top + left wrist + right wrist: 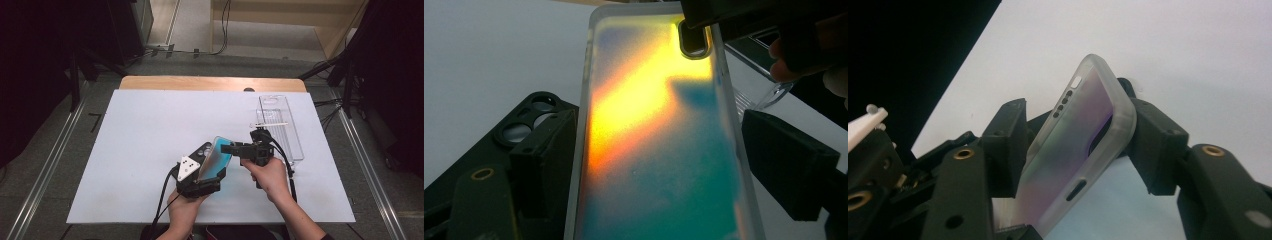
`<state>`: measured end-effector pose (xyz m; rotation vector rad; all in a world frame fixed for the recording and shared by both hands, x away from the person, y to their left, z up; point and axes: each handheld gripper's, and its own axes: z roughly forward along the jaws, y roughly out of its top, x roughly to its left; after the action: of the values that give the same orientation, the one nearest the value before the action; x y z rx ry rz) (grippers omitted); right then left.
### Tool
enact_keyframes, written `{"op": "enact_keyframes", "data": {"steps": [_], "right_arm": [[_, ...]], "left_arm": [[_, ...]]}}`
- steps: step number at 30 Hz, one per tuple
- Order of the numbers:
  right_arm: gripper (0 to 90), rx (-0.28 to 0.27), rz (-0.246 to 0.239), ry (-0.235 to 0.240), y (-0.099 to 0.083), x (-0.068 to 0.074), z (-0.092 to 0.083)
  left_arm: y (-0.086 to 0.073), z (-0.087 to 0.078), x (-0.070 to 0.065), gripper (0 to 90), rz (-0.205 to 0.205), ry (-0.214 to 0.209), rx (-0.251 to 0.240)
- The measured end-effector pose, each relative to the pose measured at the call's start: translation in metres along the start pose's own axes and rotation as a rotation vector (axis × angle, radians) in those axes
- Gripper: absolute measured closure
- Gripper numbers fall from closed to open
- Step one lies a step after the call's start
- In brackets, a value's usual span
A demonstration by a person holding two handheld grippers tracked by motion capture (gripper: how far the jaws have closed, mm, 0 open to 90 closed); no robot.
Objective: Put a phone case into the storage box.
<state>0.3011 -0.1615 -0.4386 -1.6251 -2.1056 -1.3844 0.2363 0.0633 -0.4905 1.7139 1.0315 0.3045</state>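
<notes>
A: From above, where is the case [218,159]?

B: Tilted over the tabletop [140,150], its lower end clamped in the left tongs [207,181], its top end between the right tongs [231,149]. A clear tray [280,125] lies at the far right.

A: Do the right tongs grip it?

B: The right gripper view shows both pads against the case's edges, half-open. The left gripper view adds a black case [519,131] lying underneath. No writing is readable.

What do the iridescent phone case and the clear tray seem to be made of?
Iridescent phone case: probably soft translucent plastic or silicone, with a frosted rim and a sheen shifting orange to teal. Clear tray: probably rigid transparent plastic; the table shows through its glossy walls.
</notes>
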Motion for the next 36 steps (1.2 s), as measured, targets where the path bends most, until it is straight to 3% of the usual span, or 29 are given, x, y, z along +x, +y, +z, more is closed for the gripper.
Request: {"op": "enact_keyframes", "data": {"steps": [5,9,18,27,36], "right_arm": [[57.1,-0.002,0.052,0.008,0.003,-0.003,0.002],[70.7,-0.009,0.063,-0.003,0.004,-0.005,0.003],[75.3,-0.023,0.088,0.033,0.006,-0.002,-0.002],[77.0,-0.025,0.065,0.055,0.007,0.005,-0.007],[77.4,-0.044,0.038,0.052,0.009,0.01,-0.013]], "left_arm": [[0.001,-0.001,0.0,17.2,-0.011,-0.005,-0.008],[0.002,-0.001,0.0,17.2,-0.02,-0.012,-0.018],[0.002,0.0,0.0,17.1,-0.007,-0.025,-0.026],[0.002,0.0,-0.001,16.8,0.004,-0.038,-0.033],[0.006,0.001,0.002,13.1,-0.027,-0.084,0.028]]}}
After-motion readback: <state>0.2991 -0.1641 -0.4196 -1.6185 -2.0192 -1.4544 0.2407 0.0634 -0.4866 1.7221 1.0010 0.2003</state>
